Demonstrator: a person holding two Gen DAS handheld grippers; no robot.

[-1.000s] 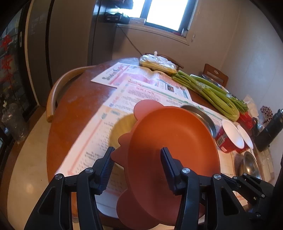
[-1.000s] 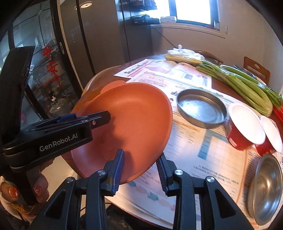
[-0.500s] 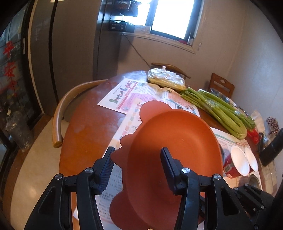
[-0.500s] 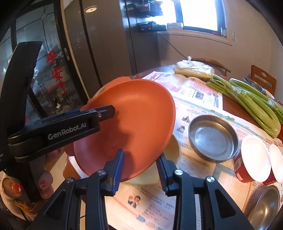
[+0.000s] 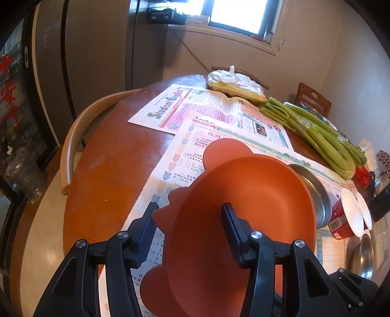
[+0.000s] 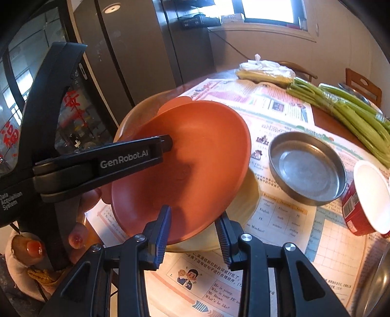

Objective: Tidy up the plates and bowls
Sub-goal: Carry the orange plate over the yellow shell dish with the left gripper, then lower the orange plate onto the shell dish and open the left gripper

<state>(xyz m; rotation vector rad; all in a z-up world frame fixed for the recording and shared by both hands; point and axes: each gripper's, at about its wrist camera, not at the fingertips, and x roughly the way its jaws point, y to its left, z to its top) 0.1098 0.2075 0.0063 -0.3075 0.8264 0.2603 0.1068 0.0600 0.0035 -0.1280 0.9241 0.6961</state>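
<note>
— Where's the orange plate (image 6: 195, 158)?
— Airborne, tilted, beside the steel dish (image 6: 307, 168). Left tongs (image 5: 189, 212) clamp its rim; right tongs (image 6: 193, 215) nearly together (pinching? unclear).
— Probably light, stiff, slick: grip the rim.

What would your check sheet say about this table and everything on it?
Surface: round table, newspapers spread over it.
Job's things: orange bowl held up; yellow plate beneath it; steel dish; red cups; steel bowl.
Clutter: celery, bagged food.
Grippers: left gripper and right gripper both clamp the orange bowl's rim.
Cables: wire on the wall.
Surroundings: chair, window.
</note>
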